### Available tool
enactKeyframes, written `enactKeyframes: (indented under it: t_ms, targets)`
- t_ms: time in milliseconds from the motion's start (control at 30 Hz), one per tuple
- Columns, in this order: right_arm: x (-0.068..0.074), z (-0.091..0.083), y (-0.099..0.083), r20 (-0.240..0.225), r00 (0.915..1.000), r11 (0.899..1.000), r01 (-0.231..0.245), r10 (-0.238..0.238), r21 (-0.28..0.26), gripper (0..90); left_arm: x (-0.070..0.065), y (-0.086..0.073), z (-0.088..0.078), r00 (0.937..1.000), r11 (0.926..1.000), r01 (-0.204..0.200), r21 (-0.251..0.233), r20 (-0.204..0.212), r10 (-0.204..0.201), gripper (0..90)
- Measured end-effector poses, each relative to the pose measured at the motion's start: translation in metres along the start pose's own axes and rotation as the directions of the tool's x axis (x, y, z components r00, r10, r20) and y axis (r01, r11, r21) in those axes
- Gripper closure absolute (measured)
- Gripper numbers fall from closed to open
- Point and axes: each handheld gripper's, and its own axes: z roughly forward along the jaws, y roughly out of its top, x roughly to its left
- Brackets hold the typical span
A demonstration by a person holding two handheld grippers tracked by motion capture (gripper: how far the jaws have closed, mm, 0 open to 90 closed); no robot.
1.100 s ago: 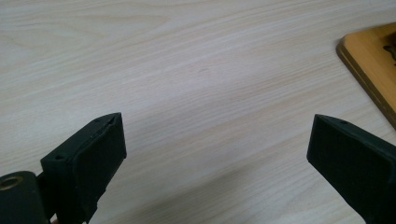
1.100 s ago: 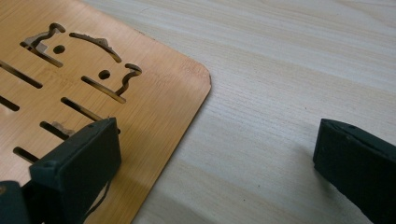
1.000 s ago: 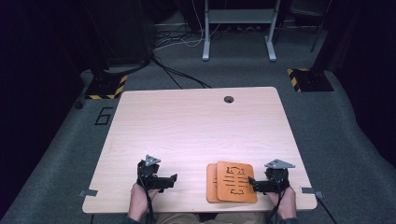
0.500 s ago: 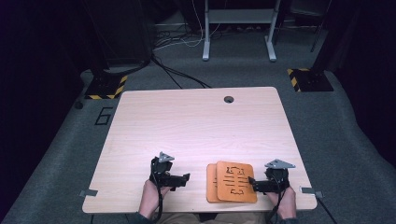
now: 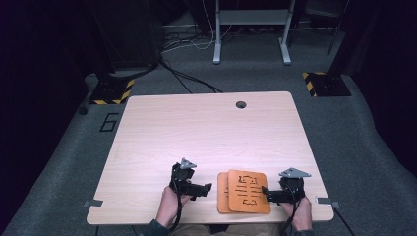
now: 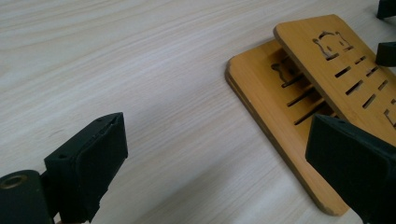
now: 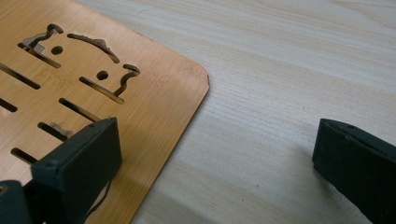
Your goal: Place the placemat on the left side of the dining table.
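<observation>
Two stacked wooden trivets sit at the table's 6 o'clock edge between both spread hand-held grippers, left and right; slide one jaw under the top trivet's overhang at 9 o'clock before pinching.

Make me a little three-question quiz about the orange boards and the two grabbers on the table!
1. True or false: the top board lies partly over the bottom board.
2. Which gripper's jaws stand nearer the boards: A) left gripper B) right gripper?
3. Fill in: both grippers' jaws are ____, holding nothing.

Key: 1 true. 2 B; one jaw is over the top board's edge. 3 open.
</observation>
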Motion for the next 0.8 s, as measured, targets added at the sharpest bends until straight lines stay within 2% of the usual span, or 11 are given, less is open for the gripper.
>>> enactKeyframes:
  t_ms: [233, 300, 333, 600, 800]
  targets:
    - [0.0, 0.0, 0.0, 0.001, 1.0, 1.0, -0.001, 0.001, 0.0, 0.4, -0.009, 0.006, 0.01, 0.9993, 0.9997, -0.013, 0.02, 0.034, 0.013, 5.6]
    - [0.0, 0.0, 0.0, 0.001, 1.0, 1.0, 0.0, 0.0, -0.001, 0.4, -0.01, 0.007, 0.011, 0.9993, 0.9997, -0.012, 0.021, 0.036, 0.011, 5.7]
    - [0.0, 0.0, 0.0, 0.001, 1.0, 1.0, -0.001, 0.001, -0.001, 0.4, -0.013, 0.009, 0.014, 0.9988, 0.9998, -0.002, 0.019, 0.049, 0.001, 5.7]
    - [0.0, 0.0, 0.0, 0.002, 1.0, 1.0, -0.002, 0.002, -0.001, 0.5, -0.025, 0.016, 0.024, 0.9965, 0.9991, -0.025, 0.034, 0.08, 0.022, 6.4]
    - [0.0, 0.0, 0.0, 0.003, 1.0, 1.0, -0.003, 0.003, -0.002, 0.5, -0.031, 0.019, 0.032, 0.9946, 0.9989, -0.027, 0.038, 0.101, 0.023, 6.0]
